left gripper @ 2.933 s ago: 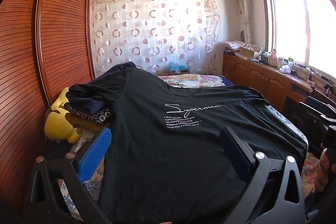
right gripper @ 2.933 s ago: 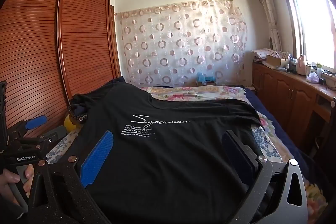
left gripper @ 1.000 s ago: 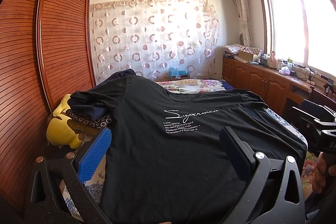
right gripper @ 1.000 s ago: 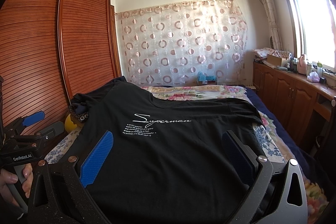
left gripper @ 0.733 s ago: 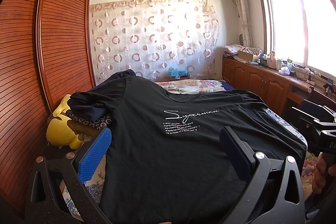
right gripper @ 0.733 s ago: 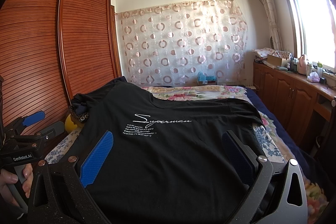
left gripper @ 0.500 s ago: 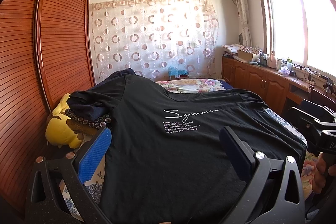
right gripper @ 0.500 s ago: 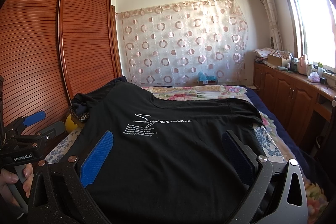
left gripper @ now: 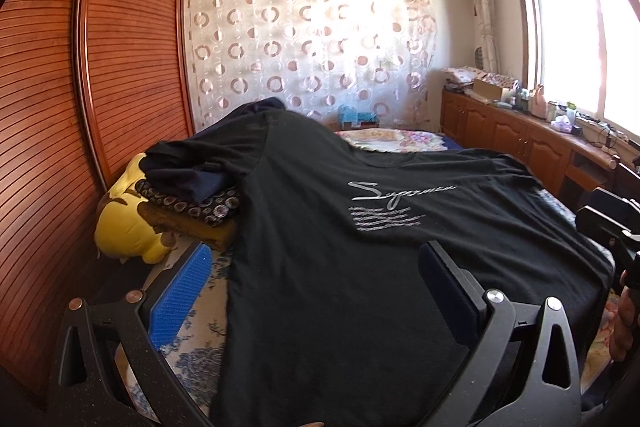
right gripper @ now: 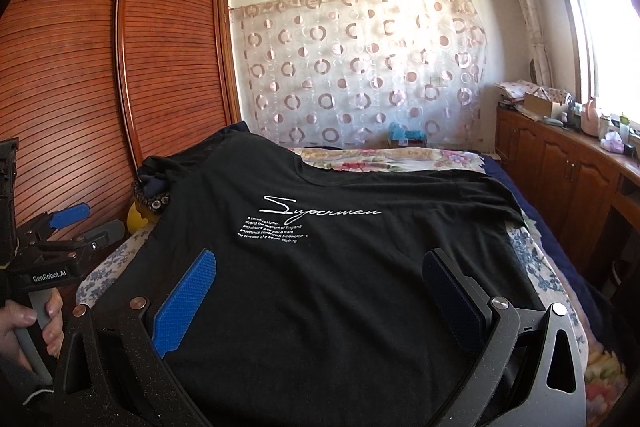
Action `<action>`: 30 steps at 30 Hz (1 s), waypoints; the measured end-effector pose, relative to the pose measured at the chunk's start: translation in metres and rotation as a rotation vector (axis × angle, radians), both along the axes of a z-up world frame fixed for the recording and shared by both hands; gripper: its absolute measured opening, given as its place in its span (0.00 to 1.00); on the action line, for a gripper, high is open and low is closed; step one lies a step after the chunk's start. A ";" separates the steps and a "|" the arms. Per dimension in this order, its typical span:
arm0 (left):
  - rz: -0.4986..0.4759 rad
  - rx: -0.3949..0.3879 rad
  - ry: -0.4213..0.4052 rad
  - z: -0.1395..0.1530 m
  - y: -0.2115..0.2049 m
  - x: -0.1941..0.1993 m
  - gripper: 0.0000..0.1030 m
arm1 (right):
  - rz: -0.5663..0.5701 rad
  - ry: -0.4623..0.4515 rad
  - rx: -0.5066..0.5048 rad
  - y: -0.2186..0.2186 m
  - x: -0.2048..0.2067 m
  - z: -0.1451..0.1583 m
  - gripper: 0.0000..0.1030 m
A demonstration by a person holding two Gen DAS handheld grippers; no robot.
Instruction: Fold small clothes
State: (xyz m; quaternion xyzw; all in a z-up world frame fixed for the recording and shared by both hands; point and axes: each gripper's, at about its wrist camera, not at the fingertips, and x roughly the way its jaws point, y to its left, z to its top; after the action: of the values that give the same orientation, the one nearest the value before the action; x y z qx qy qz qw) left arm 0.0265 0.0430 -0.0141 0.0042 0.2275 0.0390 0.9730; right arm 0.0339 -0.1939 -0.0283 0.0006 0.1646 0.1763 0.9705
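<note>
A black T-shirt (left gripper: 340,267) (right gripper: 340,287) with white script lettering lies spread front-up over the bed, collar toward the far curtain. Its left sleeve drapes over a pile of folded clothes (left gripper: 192,195). My left gripper (left gripper: 312,267) hovers open above the shirt's lower left part, with nothing between its blue-padded fingers (left gripper: 180,295). My right gripper (right gripper: 320,275) is open too, above the shirt's lower middle, holding nothing. In the right wrist view the left gripper's body (right gripper: 52,247) shows at the left edge, held by a hand (right gripper: 24,323).
A floral bedsheet (left gripper: 192,331) (right gripper: 532,263) shows around the shirt. A yellow plush toy (left gripper: 124,223) lies by the slatted wooden wardrobe (left gripper: 80,107) on the left. Wooden cabinets (right gripper: 568,171) with clutter run under the window at right.
Both grippers stay open and nearly still. The left wrist view has drifted slightly; the shirt has not moved.
</note>
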 end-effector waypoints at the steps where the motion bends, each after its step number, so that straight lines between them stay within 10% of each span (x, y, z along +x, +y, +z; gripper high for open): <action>1: 0.001 0.005 0.005 -0.002 0.005 0.002 1.00 | 0.005 -0.003 -0.004 0.001 0.003 0.001 1.00; 20: 0.016 0.012 0.090 0.008 0.101 0.081 1.00 | 0.202 0.122 -0.059 0.037 0.080 -0.019 1.00; 30: -0.009 -0.066 0.191 0.010 0.130 0.138 0.46 | 0.205 0.134 -0.102 0.040 0.090 -0.024 1.00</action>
State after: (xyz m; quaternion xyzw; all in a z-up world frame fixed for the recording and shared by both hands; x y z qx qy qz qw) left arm 0.1644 0.1730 -0.0038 -0.0233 0.3206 0.0264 0.9466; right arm 0.1237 -0.1539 -0.0519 -0.0537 0.2368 0.2656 0.9330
